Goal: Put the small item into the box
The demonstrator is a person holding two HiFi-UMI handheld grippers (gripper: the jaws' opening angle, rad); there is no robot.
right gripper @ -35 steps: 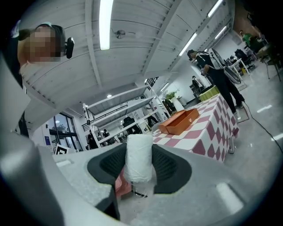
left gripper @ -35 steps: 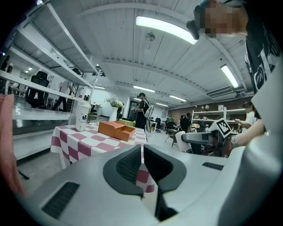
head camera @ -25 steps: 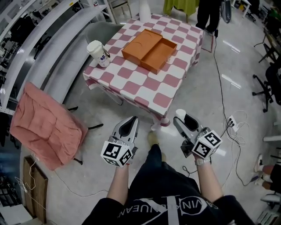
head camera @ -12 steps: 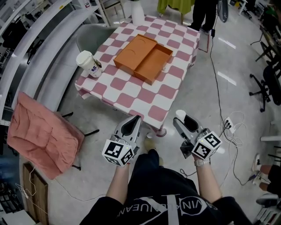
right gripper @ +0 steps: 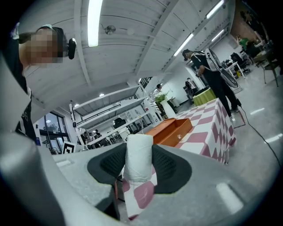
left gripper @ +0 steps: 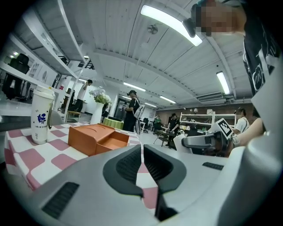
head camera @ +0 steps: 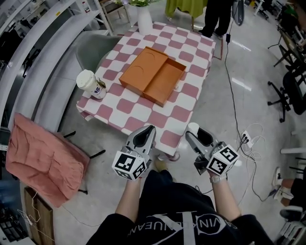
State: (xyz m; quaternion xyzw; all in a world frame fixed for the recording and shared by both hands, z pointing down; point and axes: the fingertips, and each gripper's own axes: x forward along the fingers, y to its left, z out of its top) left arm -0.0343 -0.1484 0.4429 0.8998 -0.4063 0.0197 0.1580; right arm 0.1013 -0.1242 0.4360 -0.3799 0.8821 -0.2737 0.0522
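Note:
An open orange box [head camera: 153,76] lies on the table with the pink-and-white checked cloth [head camera: 181,114]; its lid half is on the left and its tray on the right. It also shows in the left gripper view, box [left gripper: 95,137], and the right gripper view, box [right gripper: 172,130]. My right gripper [head camera: 194,130] is shut on a small white roll [right gripper: 138,156], just off the table's near edge. My left gripper [head camera: 147,130] is shut and holds nothing, its jaws meeting at the near edge [left gripper: 142,161].
A white paper cup [head camera: 89,83] stands at the table's left edge and a white vase [head camera: 144,20] at the far side. A chair with pink fabric [head camera: 40,155] sits to the left. Cables and a power strip [head camera: 247,138] lie on the floor at right. A person [head camera: 215,14] stands beyond the table.
I have moved closer to the table: it has slid down and left in the head view, and both grippers now reach its near edge. The right gripper still holds the roll.

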